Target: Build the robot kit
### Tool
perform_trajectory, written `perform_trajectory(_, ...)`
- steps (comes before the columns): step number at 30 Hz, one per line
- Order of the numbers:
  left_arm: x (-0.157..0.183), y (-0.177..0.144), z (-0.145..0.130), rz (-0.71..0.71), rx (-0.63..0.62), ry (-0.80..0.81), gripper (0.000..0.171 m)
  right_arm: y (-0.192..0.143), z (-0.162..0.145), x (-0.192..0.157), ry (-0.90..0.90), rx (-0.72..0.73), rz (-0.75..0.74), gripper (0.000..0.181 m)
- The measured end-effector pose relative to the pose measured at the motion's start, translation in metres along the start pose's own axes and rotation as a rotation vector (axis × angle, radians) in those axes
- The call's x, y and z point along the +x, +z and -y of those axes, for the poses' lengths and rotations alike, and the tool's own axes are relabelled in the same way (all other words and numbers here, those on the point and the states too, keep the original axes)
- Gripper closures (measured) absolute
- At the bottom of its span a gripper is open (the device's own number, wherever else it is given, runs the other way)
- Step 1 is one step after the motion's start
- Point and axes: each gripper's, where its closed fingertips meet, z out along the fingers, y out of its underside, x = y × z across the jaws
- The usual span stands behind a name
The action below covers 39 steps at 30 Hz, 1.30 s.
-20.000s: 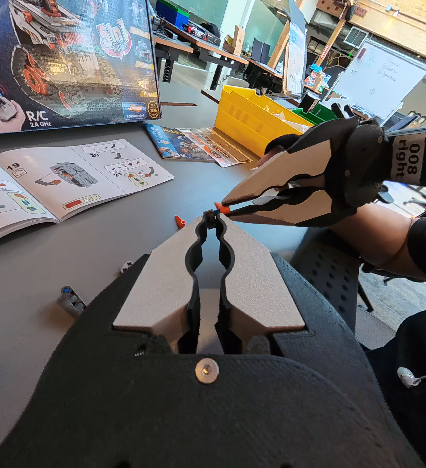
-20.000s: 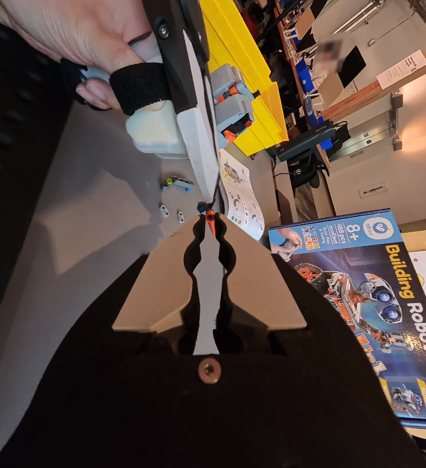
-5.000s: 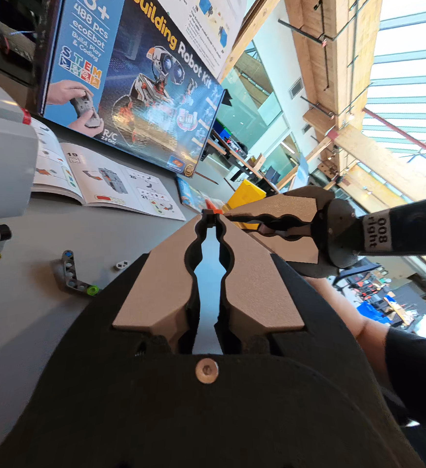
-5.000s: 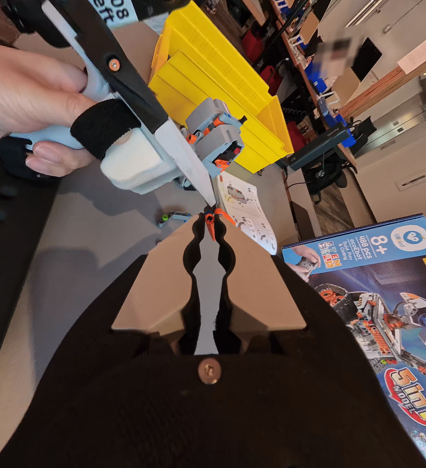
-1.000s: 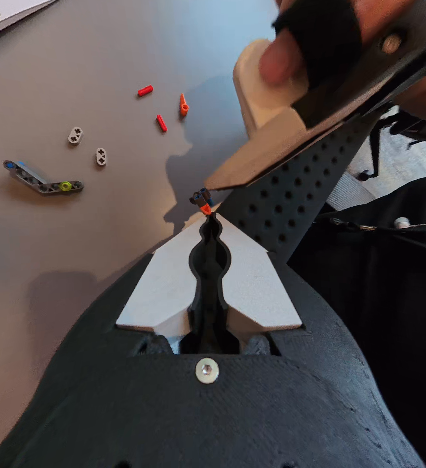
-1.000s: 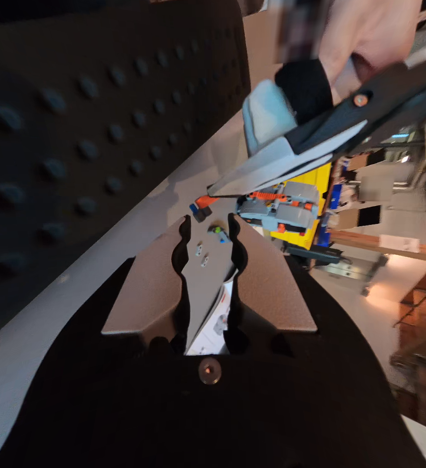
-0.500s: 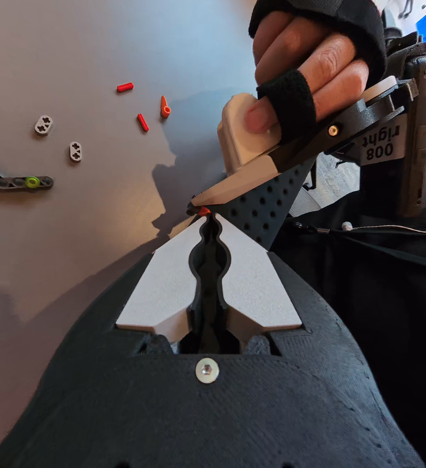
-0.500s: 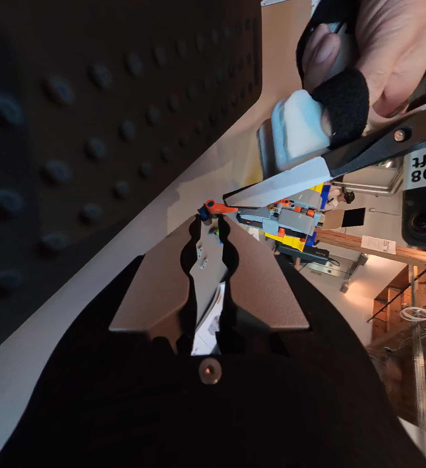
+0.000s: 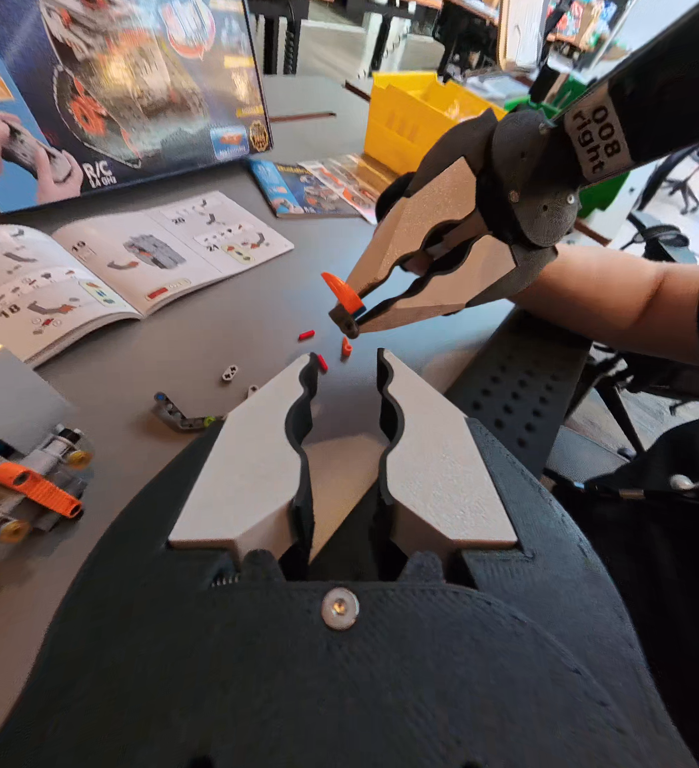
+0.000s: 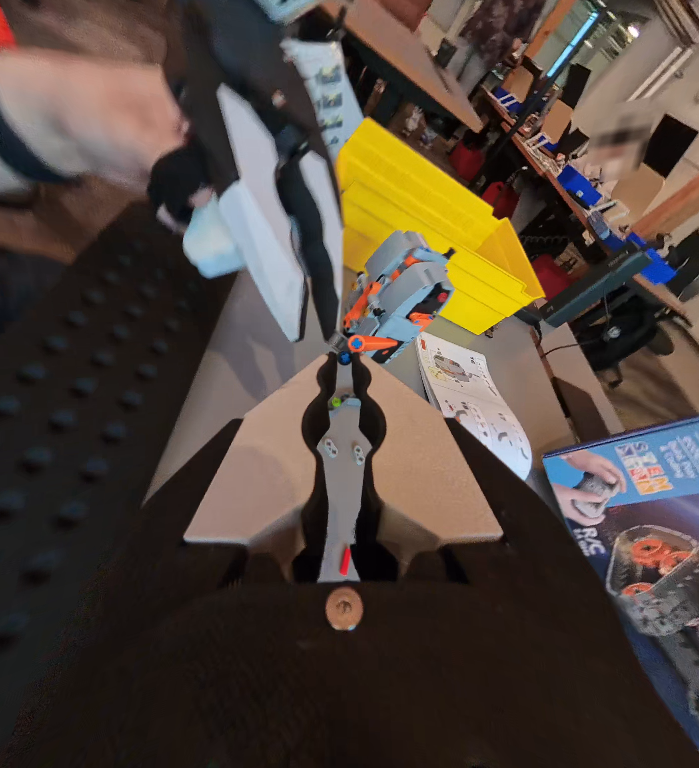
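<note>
Grey desk is seen carrying, from the left, a grey-and-orange brick model, an open instruction booklet and a printed blue kit box, whose writing is left unquoted. Small red pins are scattered ahead of the left hand-held gripper, whose fingers are spread with nothing between them. Further right, an orange claw piece on a dark connector is pinched by the label-bearing right hand-held gripper, above the desk. A yellow bin is seen behind.

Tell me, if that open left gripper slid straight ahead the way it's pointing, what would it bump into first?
Probably the loose red pegs on the grey table, just past the left gripper. The right gripper, pinching a small orange-and-grey piece, looks higher, though depth is unclear.
</note>
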Motion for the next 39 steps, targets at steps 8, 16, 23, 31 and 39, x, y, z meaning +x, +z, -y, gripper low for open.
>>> perform_trajectory(8, 0.002, -0.005, 0.039, -0.075, 0.332, -0.191, 0.166, -0.007, 0.011, 0.014, 0.058, 0.018, -0.098, 0.175)
perform_trajectory(16, -0.004, 0.0, 0.039, -0.052, 0.336, -0.267, 0.161, -0.009, 0.011, 0.023, 0.045, -0.006, -0.176, 0.175)
perform_trajectory(23, -0.004, 0.005, 0.041, -0.036, 0.361, -0.266, 0.167, -0.006, 0.01, 0.021, 0.029, -0.032, -0.196, 0.175)
perform_trajectory(31, -0.009, 0.01, 0.038, -0.027, 0.359, -0.286, 0.167, -0.002, 0.008, 0.021, 0.004, -0.065, -0.254, 0.175)
perform_trajectory(39, -0.007, 0.001, 0.035, -0.143, 0.325, -0.375, 0.167, -0.014, -0.002, 0.025, -0.112, -0.094, -0.095, 0.163)
